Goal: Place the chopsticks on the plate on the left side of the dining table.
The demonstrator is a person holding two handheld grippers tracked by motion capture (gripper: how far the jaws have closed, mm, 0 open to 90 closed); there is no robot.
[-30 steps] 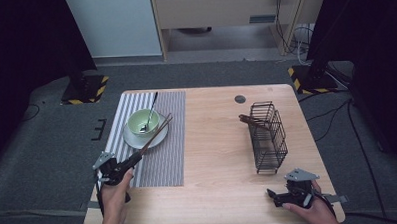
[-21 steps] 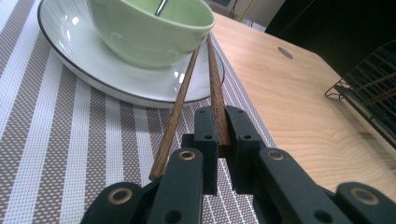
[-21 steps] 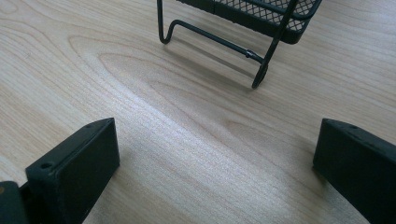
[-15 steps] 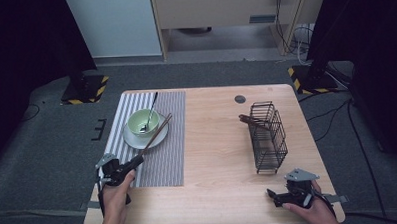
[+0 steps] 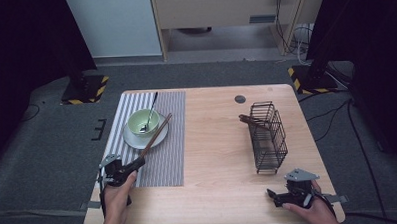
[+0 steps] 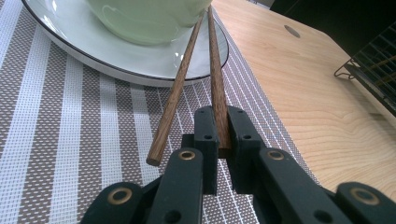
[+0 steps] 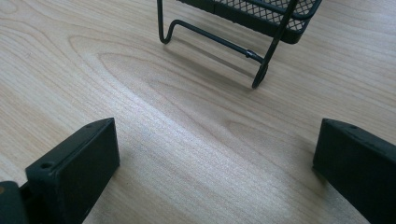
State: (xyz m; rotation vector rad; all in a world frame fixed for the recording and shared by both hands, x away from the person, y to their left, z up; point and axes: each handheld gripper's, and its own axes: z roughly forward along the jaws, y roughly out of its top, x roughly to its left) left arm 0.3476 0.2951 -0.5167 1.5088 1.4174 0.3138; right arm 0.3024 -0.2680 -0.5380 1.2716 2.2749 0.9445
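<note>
Two wooden chopsticks [image 5: 156, 135] lean on a white plate [image 5: 132, 141] that carries a pale green bowl [image 5: 141, 123] with a spoon [image 5: 151, 106] in it. My left gripper [image 5: 137, 164] sits at their near ends on the striped placemat [image 5: 170, 158]. In the left gripper view my left gripper [image 6: 218, 114] is shut on the right-hand chopstick [image 6: 216, 70]. The other chopstick [image 6: 175, 93] lies free beside the jaws, its far end against the bowl [image 6: 144, 14]. My right gripper [image 5: 270, 195] rests open at the table's near right, also seen as the right gripper [image 7: 215, 149] with bare wood between its jaws.
A black wire basket [image 5: 267, 134] stands at the right with dark wooden utensils [image 5: 252, 121] inside; its foot [image 7: 257, 77] is just ahead of the right gripper. A small dark disc [image 5: 240, 98] lies near the far edge. Bare wood [image 5: 213, 156] spans the middle.
</note>
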